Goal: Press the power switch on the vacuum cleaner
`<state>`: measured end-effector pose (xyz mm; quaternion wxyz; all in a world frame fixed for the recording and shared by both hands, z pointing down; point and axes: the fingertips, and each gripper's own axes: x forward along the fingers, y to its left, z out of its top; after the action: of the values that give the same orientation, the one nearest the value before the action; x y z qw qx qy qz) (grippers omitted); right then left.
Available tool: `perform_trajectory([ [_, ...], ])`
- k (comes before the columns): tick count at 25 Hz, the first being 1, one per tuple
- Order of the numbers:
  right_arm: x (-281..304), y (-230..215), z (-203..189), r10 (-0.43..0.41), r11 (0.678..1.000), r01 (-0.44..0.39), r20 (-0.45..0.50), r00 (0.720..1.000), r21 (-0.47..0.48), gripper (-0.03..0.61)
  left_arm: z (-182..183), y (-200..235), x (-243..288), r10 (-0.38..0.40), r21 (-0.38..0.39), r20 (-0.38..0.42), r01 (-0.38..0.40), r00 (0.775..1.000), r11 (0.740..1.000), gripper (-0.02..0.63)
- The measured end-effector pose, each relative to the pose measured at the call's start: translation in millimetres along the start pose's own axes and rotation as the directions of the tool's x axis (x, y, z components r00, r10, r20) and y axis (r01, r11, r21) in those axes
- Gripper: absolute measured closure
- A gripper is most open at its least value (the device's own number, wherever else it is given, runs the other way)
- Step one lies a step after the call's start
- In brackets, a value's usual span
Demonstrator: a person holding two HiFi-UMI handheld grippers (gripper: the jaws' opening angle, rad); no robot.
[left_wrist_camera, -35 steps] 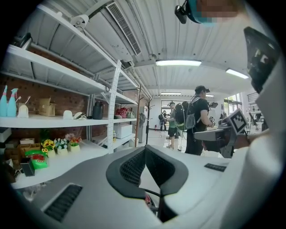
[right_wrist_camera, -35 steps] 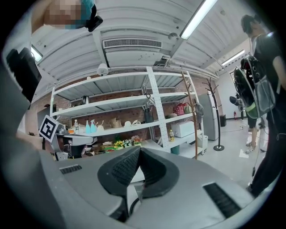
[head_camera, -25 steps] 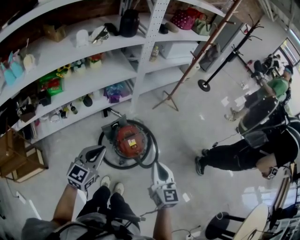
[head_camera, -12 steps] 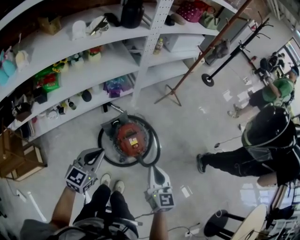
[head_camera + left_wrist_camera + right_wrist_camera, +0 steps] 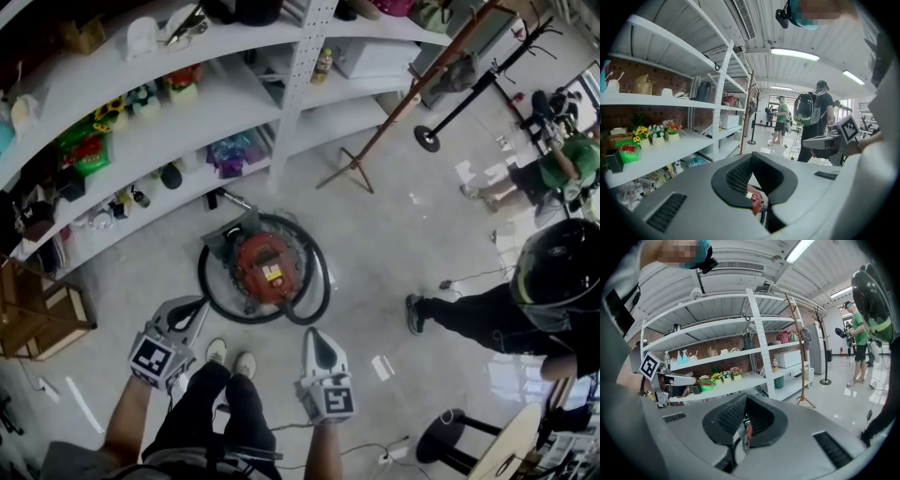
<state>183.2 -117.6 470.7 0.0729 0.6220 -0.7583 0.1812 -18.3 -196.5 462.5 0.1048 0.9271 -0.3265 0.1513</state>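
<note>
The red round vacuum cleaner stands on the floor before the shelves, with its black hose coiled around it. A small yellow label shows on its top; I cannot make out the switch. My left gripper hangs shut, short of the vacuum's near left side. My right gripper is shut too, just behind the hose on the near right. Neither touches the vacuum. In the left gripper view, a sliver of the red vacuum shows below the left gripper. The right gripper view shows the vacuum the same way below the right gripper.
White shelving full of small goods runs behind the vacuum. A slanted coat stand rests to its right. A person in black with a round pack stands at the right, near a stool. A wooden crate sits at the left.
Both grippers stay shut and hold roughly the same spot short of the vacuum. The view has tipped a little. The person in black at the right has shifted.
</note>
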Motion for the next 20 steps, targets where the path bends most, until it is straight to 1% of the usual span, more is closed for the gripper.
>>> perform_trajectory([
  [3, 11, -2, -19, 0.003, 1.0, -0.003, -0.016, 1.0, -0.02, 0.575, -23, 5, 5, 0.007, -0.011, -0.01, -0.007, 1.0, 1.0, 0.604],
  [9, 32, -2, -61, 0.033, 0.999, -0.033, -0.03, 0.999, -0.018, 0.575, -76, 9, 16, 0.019, -0.052, -0.038, -0.021, 0.999, 0.998, 0.604],
  [13, 46, -3, -93, 0.038, 0.999, -0.039, -0.051, 0.998, -0.021, 0.575, -107, 16, 23, 0.017, -0.039, -0.043, -0.018, 0.999, 0.999, 0.604],
  [20, 75, -14, -136, 0.041, 0.999, -0.043, -0.056, 0.998, -0.03, 0.575, -142, 31, 50, 0.015, -0.031, -0.02, -0.016, 1.0, 0.999, 0.604],
])
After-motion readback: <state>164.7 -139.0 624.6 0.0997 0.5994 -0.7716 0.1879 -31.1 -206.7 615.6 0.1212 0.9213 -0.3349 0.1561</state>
